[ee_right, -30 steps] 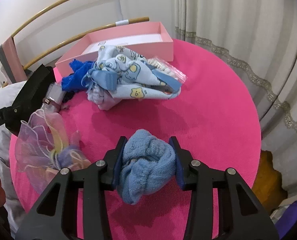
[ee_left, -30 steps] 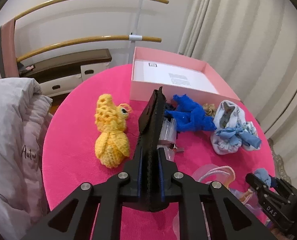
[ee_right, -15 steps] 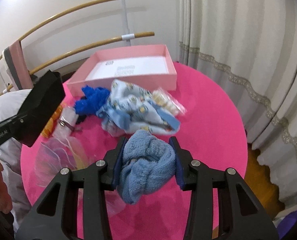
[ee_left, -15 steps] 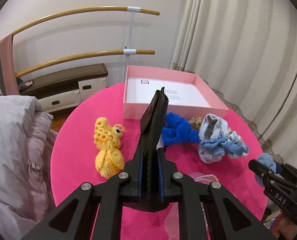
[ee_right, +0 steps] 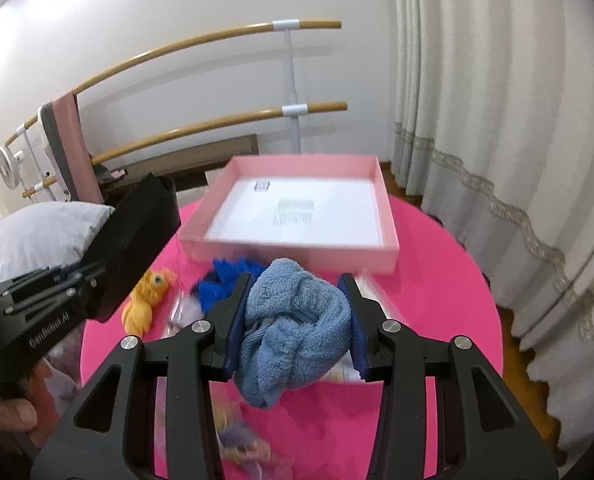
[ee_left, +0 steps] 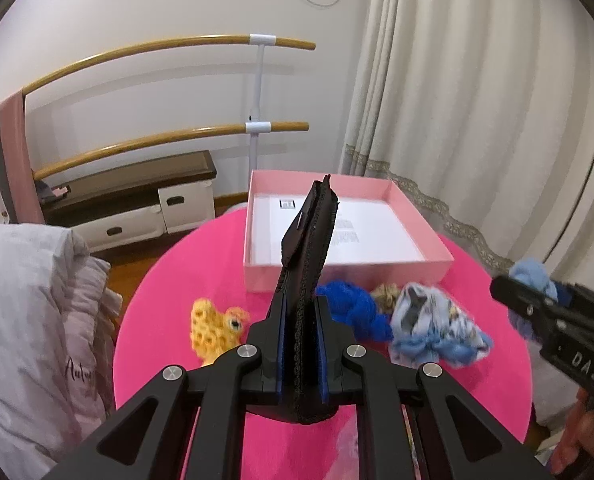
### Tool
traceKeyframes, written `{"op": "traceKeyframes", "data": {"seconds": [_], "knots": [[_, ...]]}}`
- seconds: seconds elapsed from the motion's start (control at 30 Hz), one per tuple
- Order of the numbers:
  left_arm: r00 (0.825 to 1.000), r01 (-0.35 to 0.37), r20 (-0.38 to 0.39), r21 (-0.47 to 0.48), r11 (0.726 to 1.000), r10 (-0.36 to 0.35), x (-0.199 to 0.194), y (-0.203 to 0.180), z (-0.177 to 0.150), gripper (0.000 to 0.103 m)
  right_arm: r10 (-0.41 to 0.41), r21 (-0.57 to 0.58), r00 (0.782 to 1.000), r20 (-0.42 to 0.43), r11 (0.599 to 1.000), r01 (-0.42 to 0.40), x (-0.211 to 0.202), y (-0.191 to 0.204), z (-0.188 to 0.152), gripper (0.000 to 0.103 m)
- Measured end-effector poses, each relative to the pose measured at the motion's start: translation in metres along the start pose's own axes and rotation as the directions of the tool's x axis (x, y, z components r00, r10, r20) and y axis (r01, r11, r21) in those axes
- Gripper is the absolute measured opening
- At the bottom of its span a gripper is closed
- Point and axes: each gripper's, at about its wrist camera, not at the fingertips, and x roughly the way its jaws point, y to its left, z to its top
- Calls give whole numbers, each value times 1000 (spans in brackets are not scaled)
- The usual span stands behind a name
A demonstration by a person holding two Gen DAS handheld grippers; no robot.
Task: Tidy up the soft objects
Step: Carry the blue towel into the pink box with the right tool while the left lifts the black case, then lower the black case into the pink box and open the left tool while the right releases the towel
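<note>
the right hand-held gripper [ee_right: 294, 322] pinches a soft, light blue towel [ee_right: 293, 324] mid-bundle; the left hand-held gripper [ee_left: 301, 344] clamps a limp black pouch [ee_left: 307, 280].

left gripper [ee_left: 301, 344]: black, blue-lined fingers [ee_left: 280, 344], silver screws | right gripper [ee_right: 295, 320]: black, "DAS" marking

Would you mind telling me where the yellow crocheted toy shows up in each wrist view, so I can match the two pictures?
Left wrist view: the yellow crocheted toy lies lower left of centre on the pink tabletop, just left of the left gripper's fingers.
Right wrist view: the toy lies left of centre, below the black item in the left gripper.
Shared landmark: the pink box, behind the toy in both.
</note>
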Motion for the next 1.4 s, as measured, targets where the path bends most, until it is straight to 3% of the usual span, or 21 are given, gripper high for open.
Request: {"op": "traceKeyframes", "data": {"seconds": [0.37, 0.63, 1.0, 1.2, 1.4], "knots": [[997, -65, 34, 46, 997, 63, 47, -14, 63, 10, 27, 19, 1000, 11, 999, -27, 48, -15, 66, 40], [995, -103, 22, 63, 993, 102, 120, -31, 111, 10, 39, 36, 999, -36, 999, -37, 104, -30, 107, 40], [990, -71, -119, 34, 997, 75, 249, -37, 182, 10, 82, 90, 979, -184, 994, -67, 205, -53, 138, 40], [979, -59, -193, 27, 998, 63, 309, -33, 216, 11, 81, 120, 966, -246, 991, -52, 240, -65, 136, 40], [961, -52, -270, 33, 998, 59, 360, -33, 240, 20, 85, 146, 949, -302, 988, -42, 267, -71, 127, 42]]}}
